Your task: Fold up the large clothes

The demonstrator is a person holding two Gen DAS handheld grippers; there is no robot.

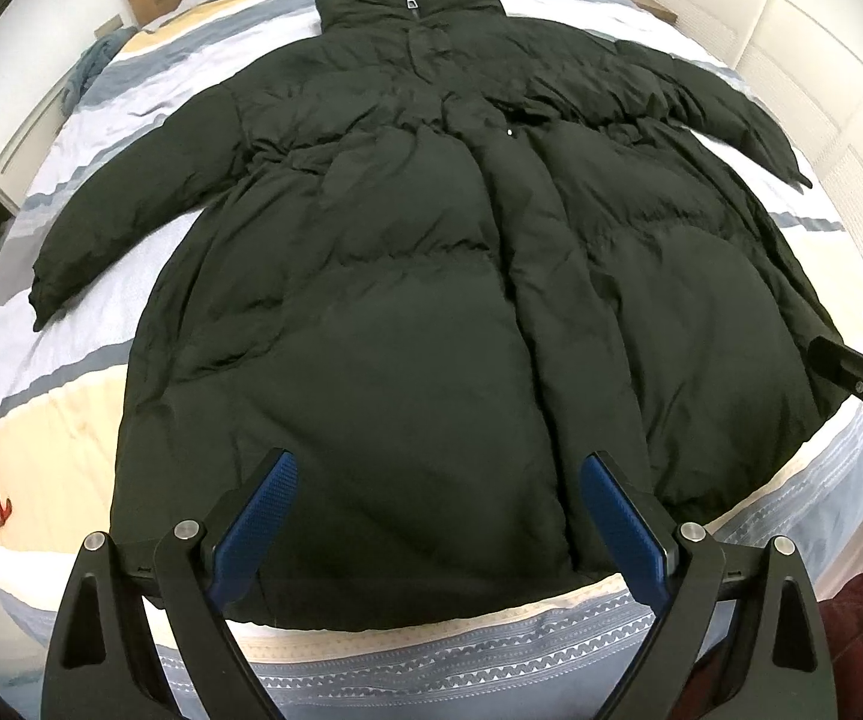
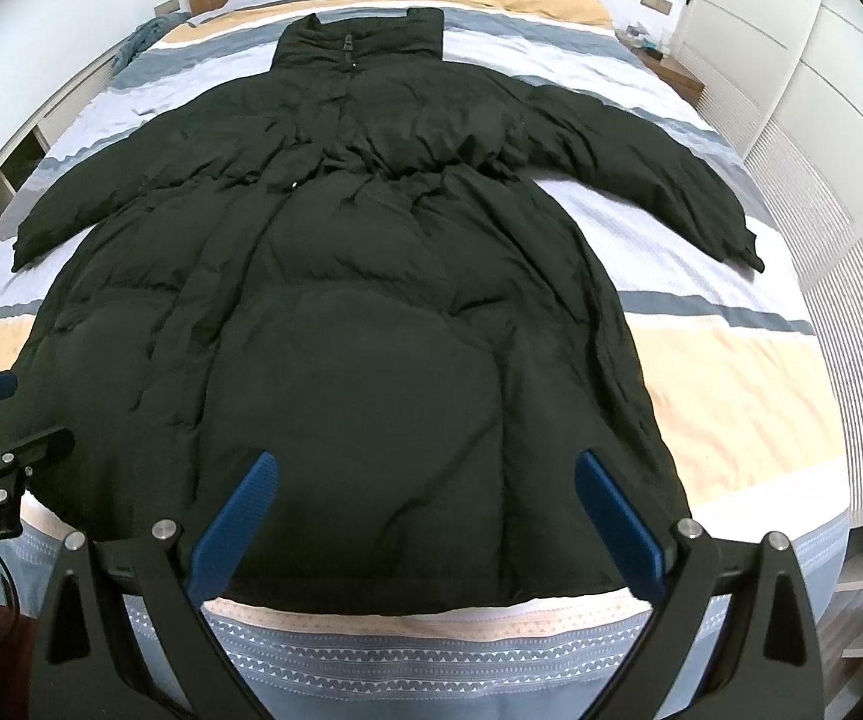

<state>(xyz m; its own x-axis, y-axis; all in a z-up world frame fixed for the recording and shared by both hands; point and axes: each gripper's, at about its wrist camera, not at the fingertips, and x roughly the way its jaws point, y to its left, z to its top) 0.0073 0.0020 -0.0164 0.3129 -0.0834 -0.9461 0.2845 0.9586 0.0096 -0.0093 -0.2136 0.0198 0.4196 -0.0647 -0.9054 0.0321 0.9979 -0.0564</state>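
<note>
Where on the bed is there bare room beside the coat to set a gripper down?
Bare bedspread lies right of the coat, below its right sleeve; likewise under the left sleeve. A strip runs below the hem. The middle is fully covered. Both hand-held grippers are open.

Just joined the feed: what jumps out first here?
A big dark puffer coat lies flat, zipped, sleeves spread, collar toward the headboard, covering most of the striped bed. Both grippers, left and right, hover open over its hem, holding nothing.
</note>
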